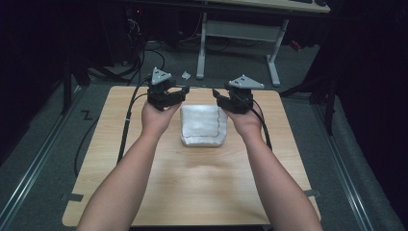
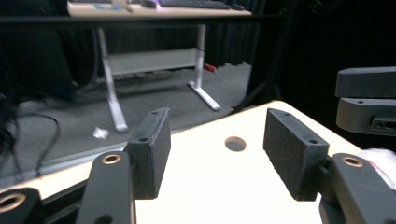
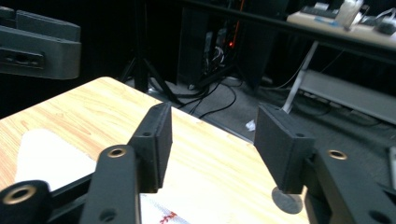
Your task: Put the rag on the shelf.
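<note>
On table [image 1: 192, 183], folded white cloth [image 1: 202, 124], red-stitched edge.

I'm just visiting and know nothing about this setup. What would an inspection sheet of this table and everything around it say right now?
Surface: light wooden table, with a round hole near its far edge.
Job's things: folded white cloth lying flat between the two hands, red stitching along its edge.
Clutter: nothing seen on the table; a small white scrap lies on the floor beyond it.
Grippers: left gripper open, right gripper open, both empty, at the cloth's far corners.
Cables: a black cable trails from the left gripper over the table's left edge; another runs back from the right one.
Surroundings: grey carpet, a white-legged desk behind, dark room.
</note>
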Available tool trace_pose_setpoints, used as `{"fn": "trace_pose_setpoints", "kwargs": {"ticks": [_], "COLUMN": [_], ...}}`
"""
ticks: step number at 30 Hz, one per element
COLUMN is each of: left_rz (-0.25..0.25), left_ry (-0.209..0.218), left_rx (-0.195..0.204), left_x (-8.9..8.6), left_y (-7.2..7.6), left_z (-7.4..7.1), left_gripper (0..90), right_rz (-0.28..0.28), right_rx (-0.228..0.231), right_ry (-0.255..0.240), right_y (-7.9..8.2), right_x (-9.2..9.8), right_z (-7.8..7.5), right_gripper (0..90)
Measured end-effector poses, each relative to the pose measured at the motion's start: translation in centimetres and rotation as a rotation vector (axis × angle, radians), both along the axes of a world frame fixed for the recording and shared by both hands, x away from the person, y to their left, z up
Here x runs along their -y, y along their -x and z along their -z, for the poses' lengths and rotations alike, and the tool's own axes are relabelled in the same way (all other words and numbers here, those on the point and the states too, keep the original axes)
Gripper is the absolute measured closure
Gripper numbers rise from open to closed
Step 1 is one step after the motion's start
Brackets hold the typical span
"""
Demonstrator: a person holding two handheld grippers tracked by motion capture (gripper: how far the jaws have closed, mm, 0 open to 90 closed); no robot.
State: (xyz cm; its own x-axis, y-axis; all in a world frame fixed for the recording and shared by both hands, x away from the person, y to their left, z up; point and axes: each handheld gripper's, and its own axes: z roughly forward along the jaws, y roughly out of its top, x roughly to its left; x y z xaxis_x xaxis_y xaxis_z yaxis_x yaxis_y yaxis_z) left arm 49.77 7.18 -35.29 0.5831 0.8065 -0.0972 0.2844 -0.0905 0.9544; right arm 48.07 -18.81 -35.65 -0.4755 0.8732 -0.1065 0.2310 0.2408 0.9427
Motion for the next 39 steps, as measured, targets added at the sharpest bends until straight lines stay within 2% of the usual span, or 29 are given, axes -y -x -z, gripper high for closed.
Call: {"fn": "trace_pose_setpoints", "kwargs": {"ticks": [2, 7, 10, 11, 14, 16, 20, 24, 29, 31, 33, 36, 38, 39], "left_rz": [0.009, 0.015, 0.019, 0.02, 0.017, 0.023, 0.029, 0.038, 0.035, 0.031, 0.02, 0.029, 0.032, 0.036], "left_ry": [0.012, 0.018, 0.003, 0.007, 0.015, 0.018, 0.0, -0.017, -0.023, -0.03, -0.06, -0.062, -0.062, -0.068], "left_rx": [-0.015, 0.003, 0.008, 0.008, 0.006, -0.001, 0.005, 0.007, 0.01, 0.01, 0.018, -0.009, -0.022, -0.033], "left_x": [-0.7, -2.3, -3.0, -3.4, -4.3, -4.7, -5.4, -5.9, -6.2, -6.3, -6.3, -6.4, -6.5, -6.6], "left_y": [0.6, 2.4, 3.1, 3.4, 4.0, 4.4, 5.5, 6.4, 6.9, 7.0, 7.2, 7.4, 7.6, 7.8], "left_z": [0.0, 0.5, 0.8, 0.9, 1.1, 1.3, 1.5, 1.6, 1.7, 1.8, 2.2, 3.0, 3.7, 4.2], "left_gripper": [38.3, 35.0, 32.6, 31.9, 29.8, 27.8, 22.7, 17.1, 15.1, 15.0, 15.0, 15.0, 14.9, 14.9], "right_rz": [-0.009, -0.028, -0.034, -0.035, -0.047, -0.056, -0.071, -0.06, -0.05, -0.054, -0.066, -0.08, -0.082, -0.084], "right_rx": [0.014, 0.032, 0.032, 0.027, 0.013, 0.018, 0.02, 0.016, 0.011, -0.005, -0.024, -0.007, -0.034, -0.033], "right_ry": [-0.005, -0.011, 0.001, 0.011, 0.001, 0.001, -0.005, -0.002, -0.009, -0.008, 0.015, 0.023, 0.041, 0.045], "right_y": [0.6, 1.9, 2.5, 2.7, 3.3, 3.9, 4.9, 5.6, 6.3, 6.6, 7.0, 7.7, 8.1, 8.3], "right_x": [0.1, 0.4, 0.5, 0.6, 0.7, 0.8, 1.2, 2.1, 3.0, 3.2, 3.2, 3.2, 3.2, 3.3], "right_z": [-0.1, -0.2, -0.1, -0.1, 0.0, 0.2, 0.4, 0.7, 1.1, 1.3, 1.5, 2.1, 2.7, 3.0], "right_gripper": [43.9, 41.3, 38.7, 36.0, 30.4, 28.0, 25.1, 22.0, 21.7, 21.3, 22.3, 25.0, 25.0, 25.4]}}
